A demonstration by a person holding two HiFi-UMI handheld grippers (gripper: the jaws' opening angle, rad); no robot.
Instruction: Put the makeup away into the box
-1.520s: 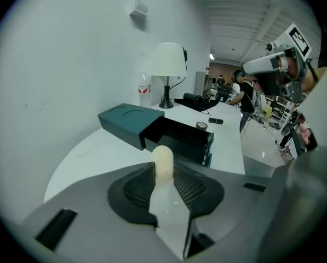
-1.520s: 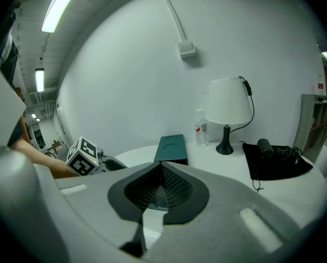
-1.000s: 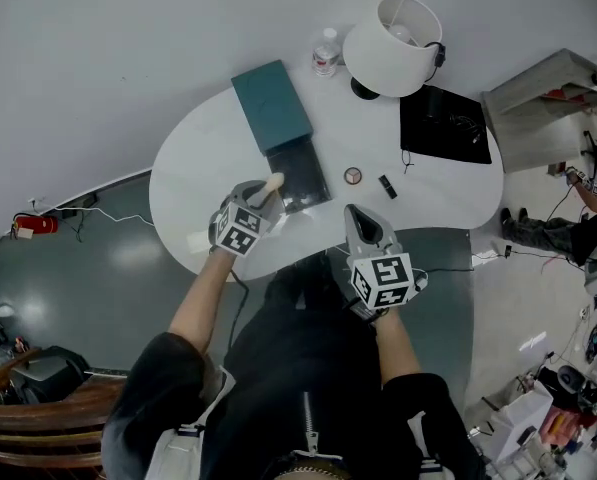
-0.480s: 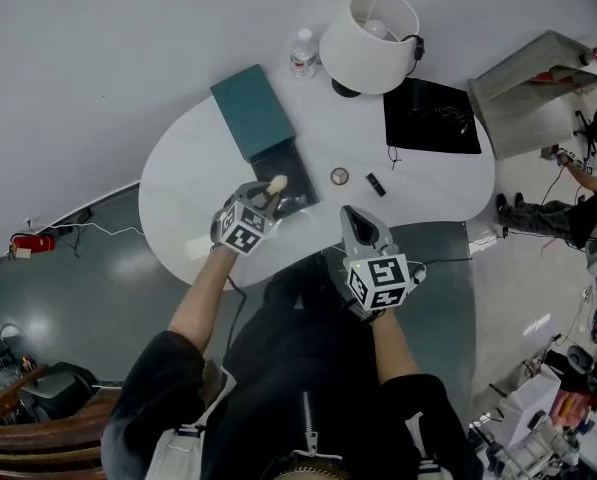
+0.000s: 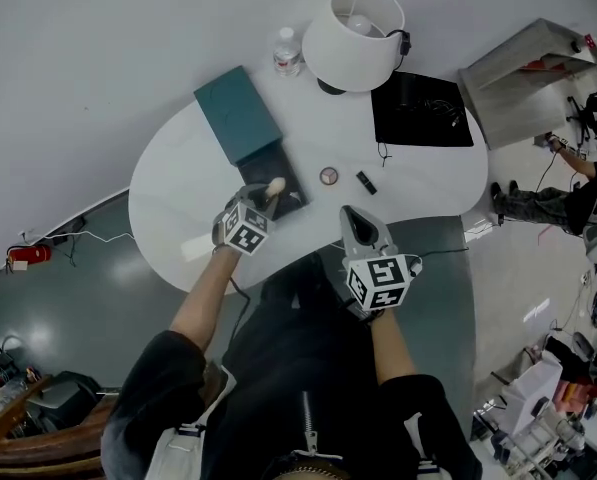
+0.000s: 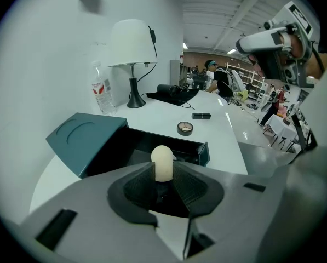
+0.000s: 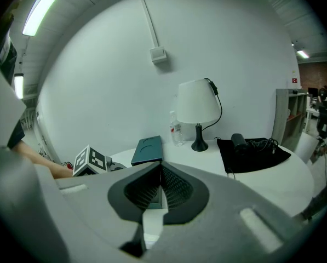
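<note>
The left gripper (image 6: 163,173) is clamped on a cream sponge (image 6: 162,156) over the open teal box (image 5: 240,118). The right gripper (image 5: 358,226), at the box's 4 o'clock, has its jaws together, holding nothing.

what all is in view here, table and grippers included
table: one, white, under everything
box: one, teal, lid open, table's left
makeup sponge: one, cream, held at the open box
compact: one, round, right of the box
black tube: one, right of the compact
water bottle: one, clear, beside the lamp
lamp: one, white, far edge
mat: one, black, table's right
left gripper: grey, shut on the sponge
right gripper: grey, jaws together, empty
</note>
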